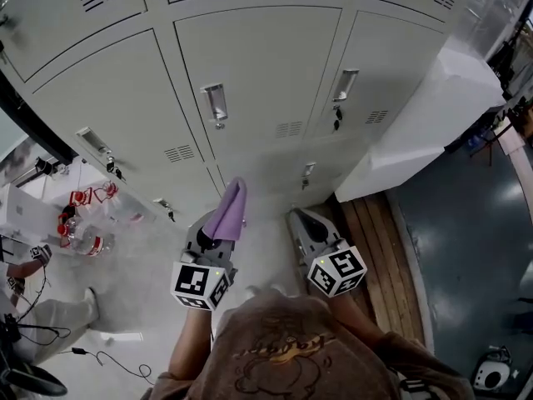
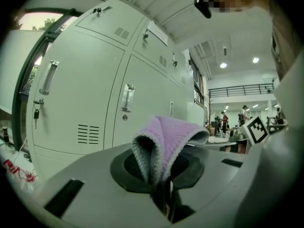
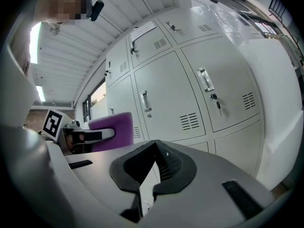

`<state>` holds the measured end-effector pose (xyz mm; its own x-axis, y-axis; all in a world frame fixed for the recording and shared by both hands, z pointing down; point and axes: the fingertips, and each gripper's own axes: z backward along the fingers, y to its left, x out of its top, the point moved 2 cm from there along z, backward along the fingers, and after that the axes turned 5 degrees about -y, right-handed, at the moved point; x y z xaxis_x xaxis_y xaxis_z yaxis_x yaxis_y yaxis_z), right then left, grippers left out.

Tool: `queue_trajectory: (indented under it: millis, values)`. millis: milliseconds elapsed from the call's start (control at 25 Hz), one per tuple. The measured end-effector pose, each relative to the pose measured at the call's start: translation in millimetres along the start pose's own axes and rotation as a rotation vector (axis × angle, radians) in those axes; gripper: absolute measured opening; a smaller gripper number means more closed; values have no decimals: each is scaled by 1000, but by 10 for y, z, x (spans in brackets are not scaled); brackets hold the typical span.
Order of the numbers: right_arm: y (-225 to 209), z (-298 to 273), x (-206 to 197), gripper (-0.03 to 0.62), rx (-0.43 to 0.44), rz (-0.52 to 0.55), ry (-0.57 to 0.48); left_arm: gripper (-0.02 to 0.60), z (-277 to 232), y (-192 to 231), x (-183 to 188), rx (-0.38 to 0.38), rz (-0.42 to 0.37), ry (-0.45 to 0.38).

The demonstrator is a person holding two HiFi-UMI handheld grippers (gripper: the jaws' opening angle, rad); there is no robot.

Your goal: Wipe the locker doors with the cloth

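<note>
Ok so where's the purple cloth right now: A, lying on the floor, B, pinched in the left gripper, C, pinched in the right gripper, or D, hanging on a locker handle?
B: the purple cloth stands up folded from between the shut jaws of the left gripper, while the right gripper has nothing between its jaws.

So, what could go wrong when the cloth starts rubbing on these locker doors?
1. The left gripper pinches only the bottom of the folded purple cloth, so rubbing might pull it loose.
2. A key hangs below the handle, and the cloth could snag on either.
</note>
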<state>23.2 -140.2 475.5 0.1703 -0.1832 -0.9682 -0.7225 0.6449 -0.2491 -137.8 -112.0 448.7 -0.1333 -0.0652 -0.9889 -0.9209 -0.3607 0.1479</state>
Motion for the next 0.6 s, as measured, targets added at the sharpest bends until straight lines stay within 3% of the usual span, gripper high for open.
queue_trajectory:
  millis: [600]
  values:
    - [73,-5,-125,-2,-15,35,19,48,84,192,-175,53,50,15]
